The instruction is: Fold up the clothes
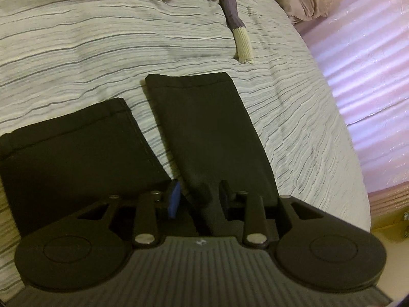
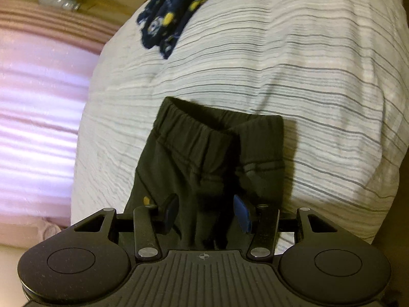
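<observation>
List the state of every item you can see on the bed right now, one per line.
black trousers: legs flat and apart, waistband bunched.
left tongs: around one leg; grip unclear.
right tongs: astride the waist end; grip unclear.
purple sleeve: loose, unfolded.
patterned garment: crumpled.

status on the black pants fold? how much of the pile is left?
Done: little. The black pants lie flat on the striped bedspread, legs apart, not yet folded.
In hand: the left gripper has leg fabric between its fingers; the right gripper straddles the waistband end. A firm pinch isn't clear in either view.
Left: the fold itself, then the purple garment and the navy printed garment.
</observation>
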